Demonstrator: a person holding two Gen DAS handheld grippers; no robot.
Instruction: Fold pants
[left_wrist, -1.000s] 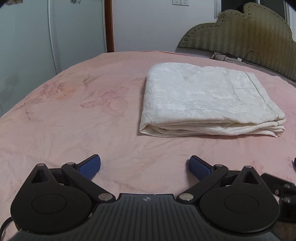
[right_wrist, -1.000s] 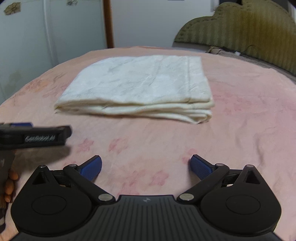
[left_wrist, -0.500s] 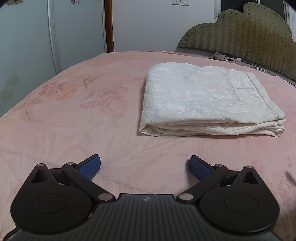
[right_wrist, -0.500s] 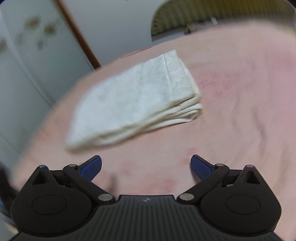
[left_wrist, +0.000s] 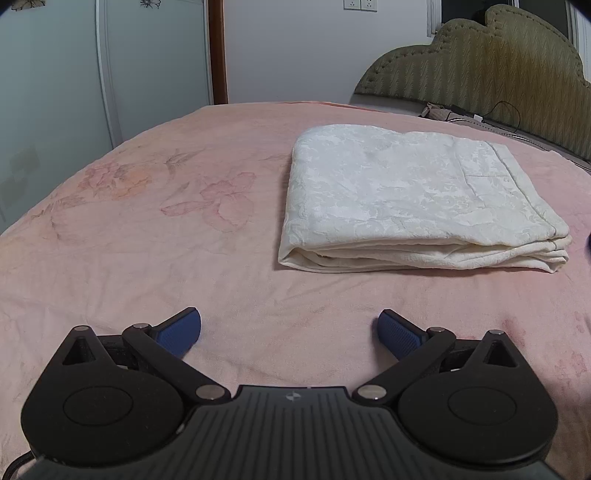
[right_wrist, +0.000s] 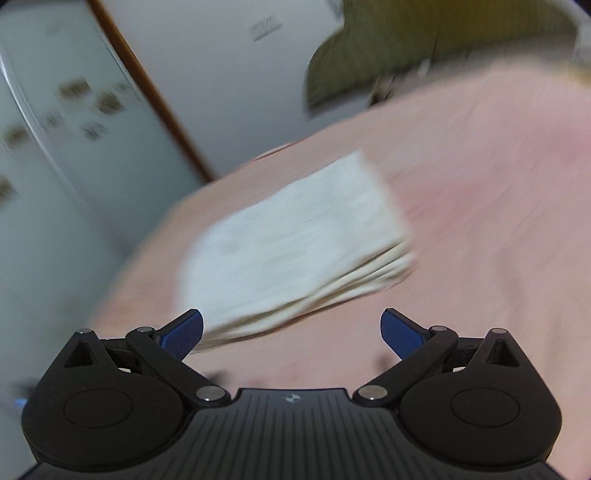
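Pink bedding (left_wrist: 155, 258) with a faint flower print fills the left of the left wrist view, bare and a little creased, with pale wardrobe doors (left_wrist: 55, 92) beyond its far edge. Low in the frame the left gripper (left_wrist: 289, 332) hangs just above the cover, its blue pads (left_wrist: 179, 332) spread wide with nothing between them. Right of centre lie the pants (left_wrist: 406, 199), cream and lightly patterned, folded into a flat rectangular stack of several layers, the rounded fold turned toward the left and the layered edges facing the camera and the right; the bundle rests on the bed well ahead of the fingers and touches neither tool. A padded olive headboard (left_wrist: 498, 74) stands behind, with a cable trailing at its foot. From the right wrist view, which is tilted and badly blurred, the right gripper (right_wrist: 291, 332) is likewise wide open and empty, with the pants (right_wrist: 295, 240) lying ahead of it and apart from both pads. Judging by the tidy stack and two empty tools, the folding looks finished; at most a small squaring of edges remains.
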